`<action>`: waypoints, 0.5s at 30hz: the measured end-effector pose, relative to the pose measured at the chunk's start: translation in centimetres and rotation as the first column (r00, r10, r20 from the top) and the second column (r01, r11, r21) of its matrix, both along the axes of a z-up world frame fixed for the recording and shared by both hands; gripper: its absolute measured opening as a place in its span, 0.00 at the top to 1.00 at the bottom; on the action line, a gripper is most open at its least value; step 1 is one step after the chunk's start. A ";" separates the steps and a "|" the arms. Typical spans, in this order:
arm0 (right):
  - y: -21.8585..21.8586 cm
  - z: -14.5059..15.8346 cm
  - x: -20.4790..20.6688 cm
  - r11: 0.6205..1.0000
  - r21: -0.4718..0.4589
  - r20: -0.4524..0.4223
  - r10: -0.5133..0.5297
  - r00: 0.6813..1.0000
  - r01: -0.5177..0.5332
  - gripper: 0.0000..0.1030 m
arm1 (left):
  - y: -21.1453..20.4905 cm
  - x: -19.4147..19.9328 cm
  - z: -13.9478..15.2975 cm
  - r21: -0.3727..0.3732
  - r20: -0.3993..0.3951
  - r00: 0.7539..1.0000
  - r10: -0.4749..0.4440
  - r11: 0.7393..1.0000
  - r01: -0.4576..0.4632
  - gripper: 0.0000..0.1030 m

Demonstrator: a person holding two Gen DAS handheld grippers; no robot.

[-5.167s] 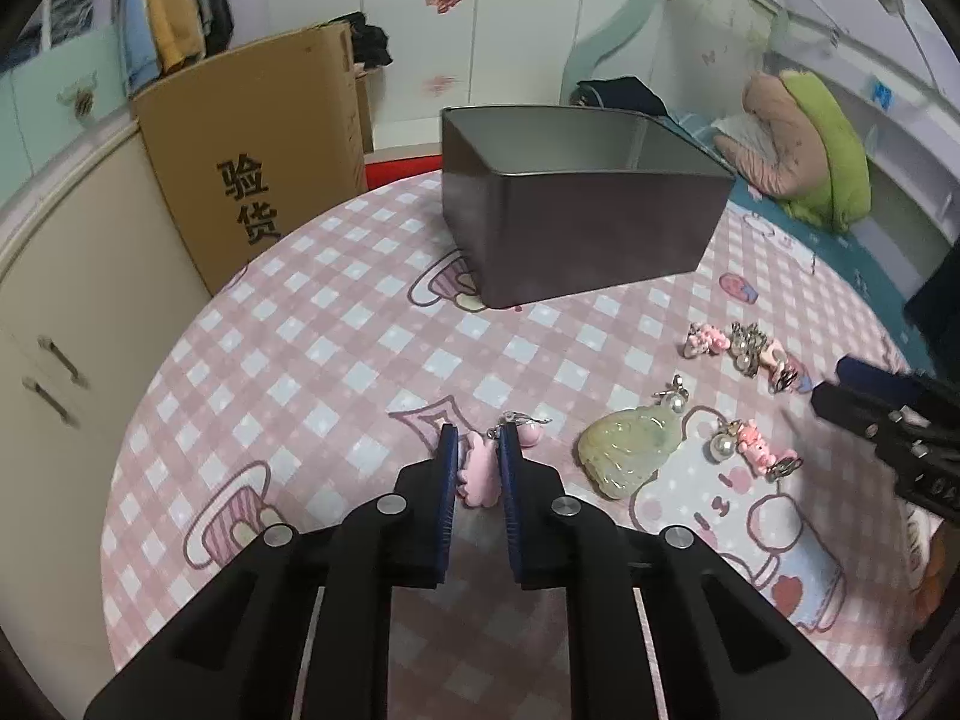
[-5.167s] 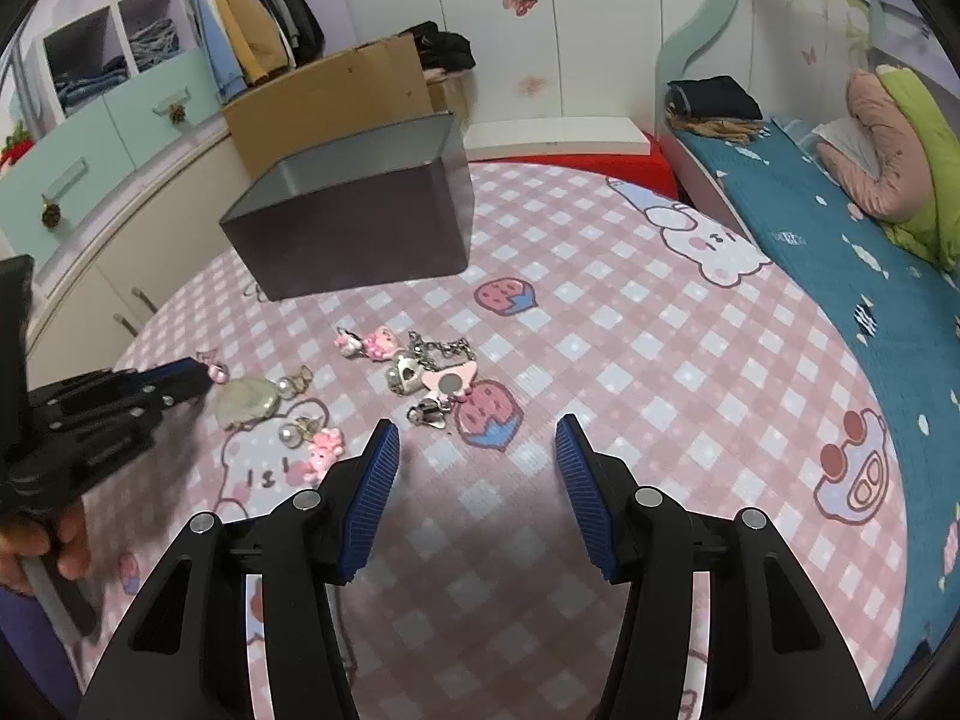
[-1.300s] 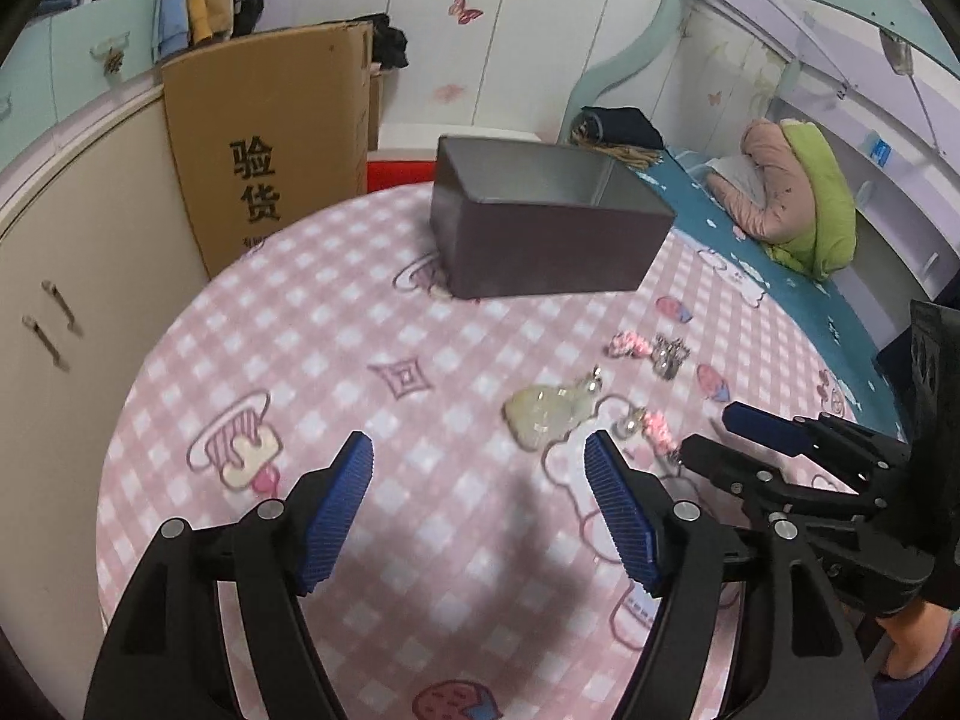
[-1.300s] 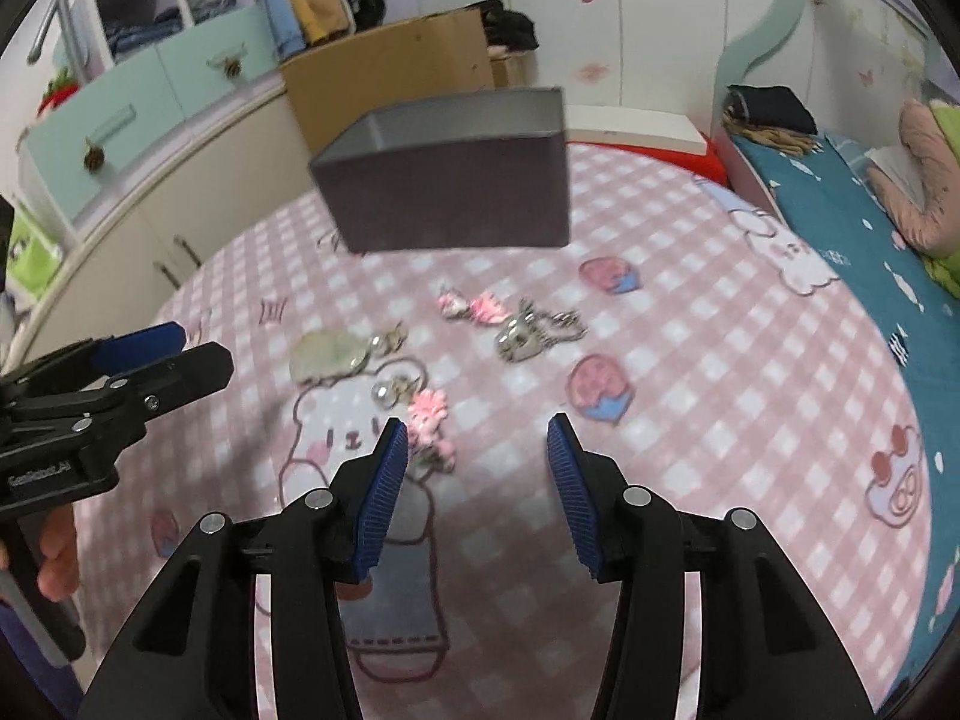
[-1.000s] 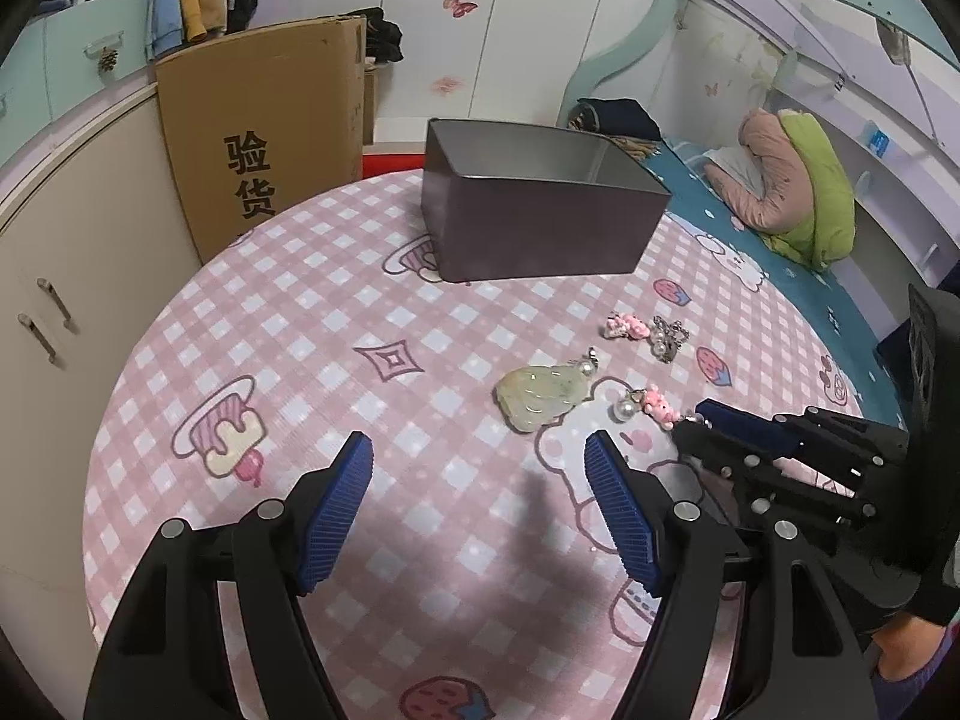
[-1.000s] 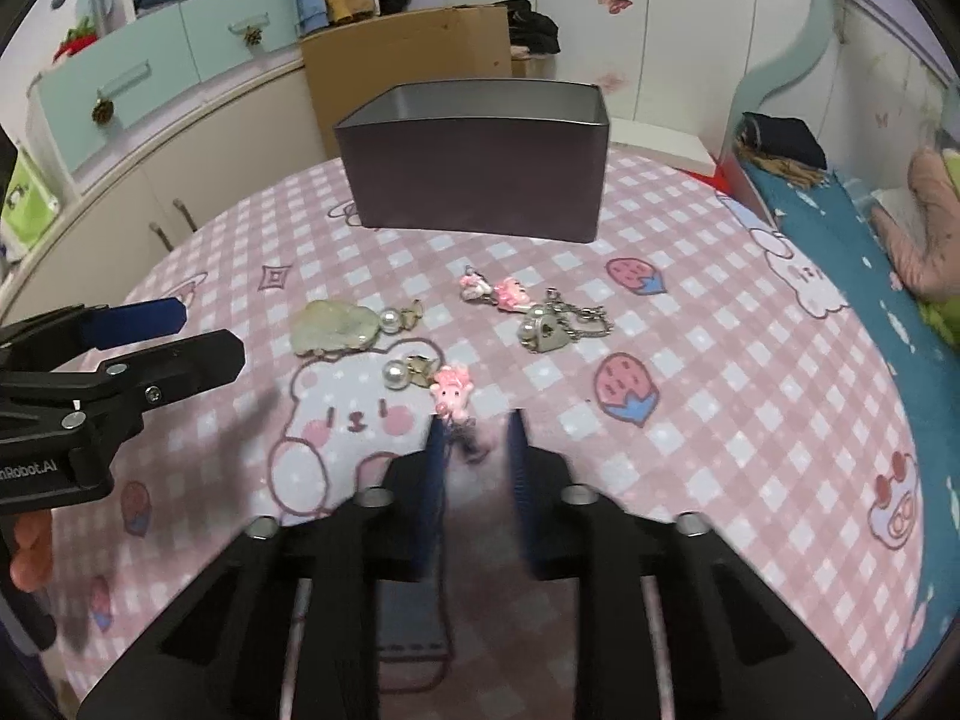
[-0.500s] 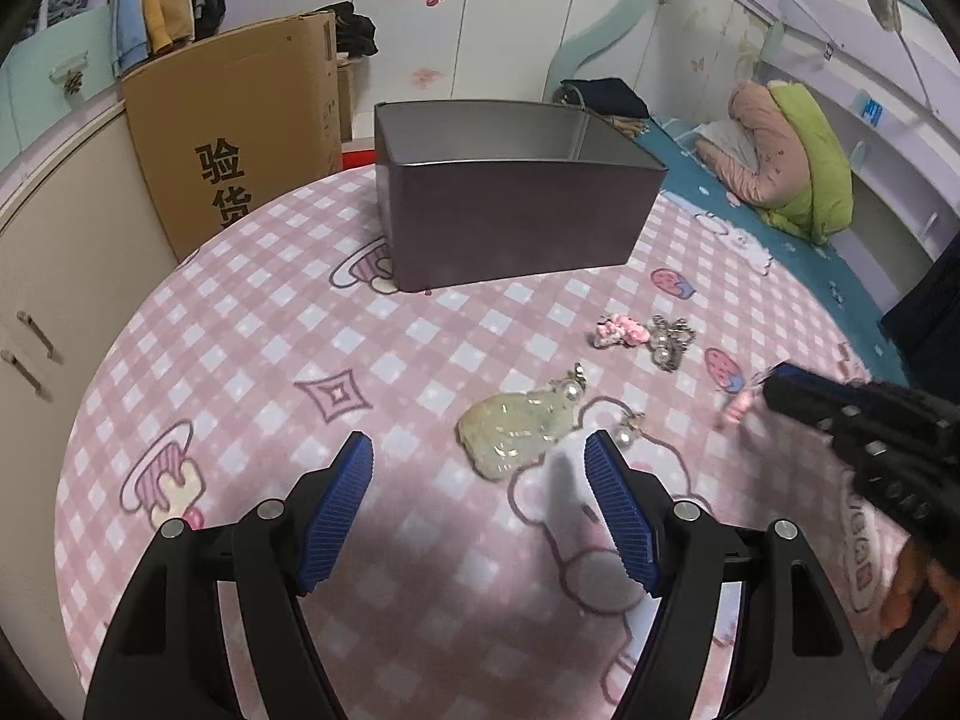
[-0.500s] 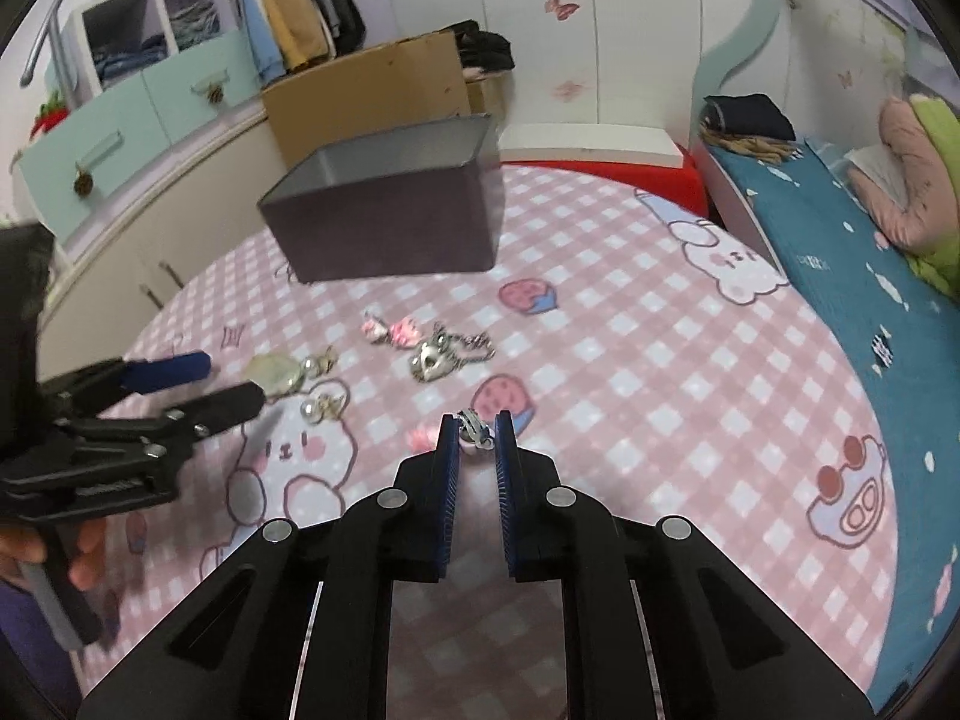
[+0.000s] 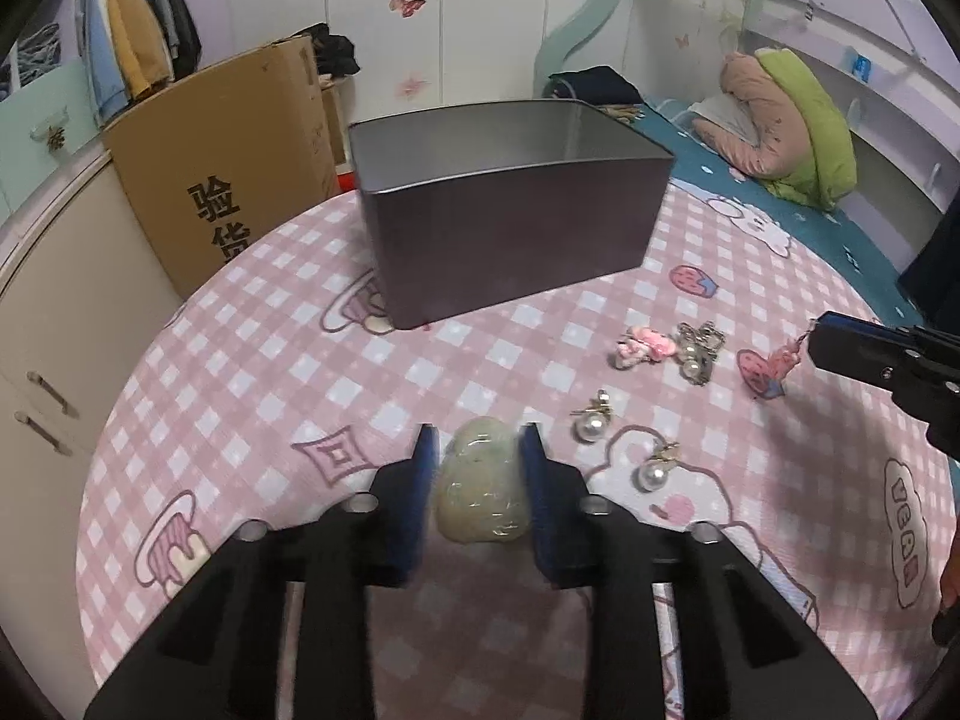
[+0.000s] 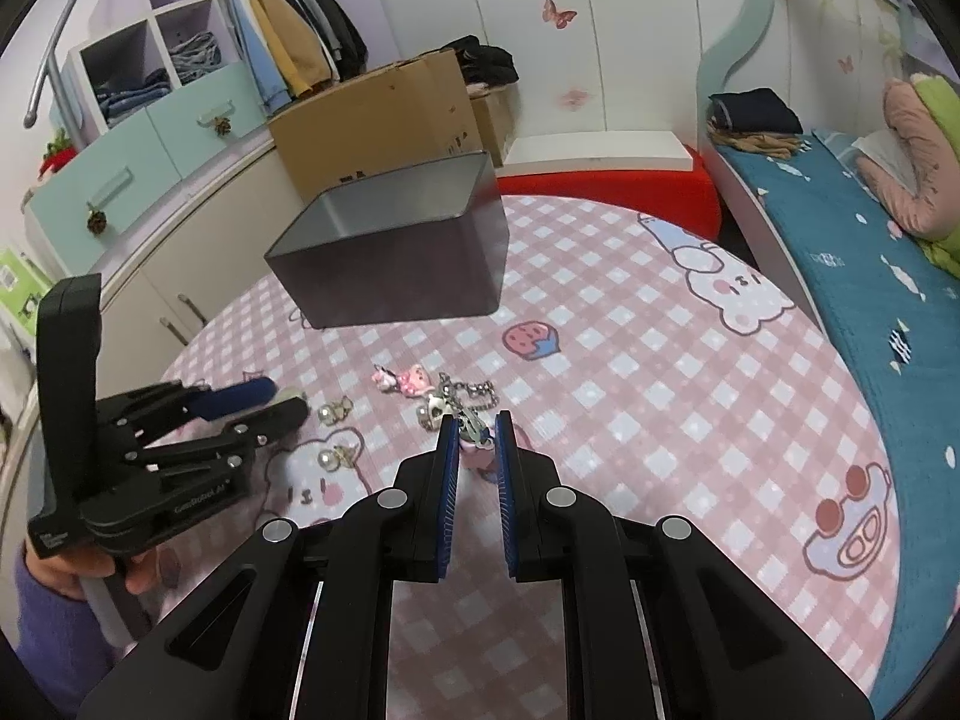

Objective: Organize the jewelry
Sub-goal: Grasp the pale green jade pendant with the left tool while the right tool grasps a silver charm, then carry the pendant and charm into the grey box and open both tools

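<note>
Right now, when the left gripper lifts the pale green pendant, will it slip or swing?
The pale green pendant looks glossy and rounded, so it may slip between the left gripper's flat pads. It seems one solid, stiff piece, so it should not flop. Its thickness suggests some weight for its size, and probably it chips if dropped.

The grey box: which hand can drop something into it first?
Probably the right. The right gripper is shut on a pink charm that dangles above the table, ready to carry to the grey box. The left gripper only straddles the green pendant, which lies on the table.
</note>
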State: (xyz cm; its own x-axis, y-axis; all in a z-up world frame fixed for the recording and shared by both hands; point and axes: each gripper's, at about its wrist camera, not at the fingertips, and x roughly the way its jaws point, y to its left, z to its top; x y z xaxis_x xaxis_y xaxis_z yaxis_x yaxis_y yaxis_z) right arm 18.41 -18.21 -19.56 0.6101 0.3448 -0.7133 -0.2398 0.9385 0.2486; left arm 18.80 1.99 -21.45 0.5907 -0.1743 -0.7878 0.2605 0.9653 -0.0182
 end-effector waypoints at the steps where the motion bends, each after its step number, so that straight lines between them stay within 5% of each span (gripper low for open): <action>1: 0.1 0.1 0.1 1.000 0.001 0.003 0.001 1.000 -0.001 0.87 | 0.3 0.0 0.0 -0.022 -0.007 1.000 0.003 1.000 -0.003 0.75; 8: 0.9 1.8 0.6 1.000 -0.006 0.036 0.019 0.999 -0.019 0.87 | 2.5 -0.4 1.5 -0.135 -0.018 0.999 0.027 0.990 -0.030 0.76; 15: 1.2 4.6 2.3 0.999 0.005 0.086 0.035 0.996 -0.036 0.88 | 2.8 -0.4 6.5 -0.219 0.073 0.997 -0.001 0.976 0.017 0.76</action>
State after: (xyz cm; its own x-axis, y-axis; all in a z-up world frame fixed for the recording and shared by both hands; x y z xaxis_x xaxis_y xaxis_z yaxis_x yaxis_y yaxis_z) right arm 20.70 -17.02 -14.91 0.6562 0.3718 -0.6566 -0.2936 0.9274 0.2318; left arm 18.36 4.82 -14.98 0.6422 -0.3435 -0.6853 0.2778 0.9375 -0.2096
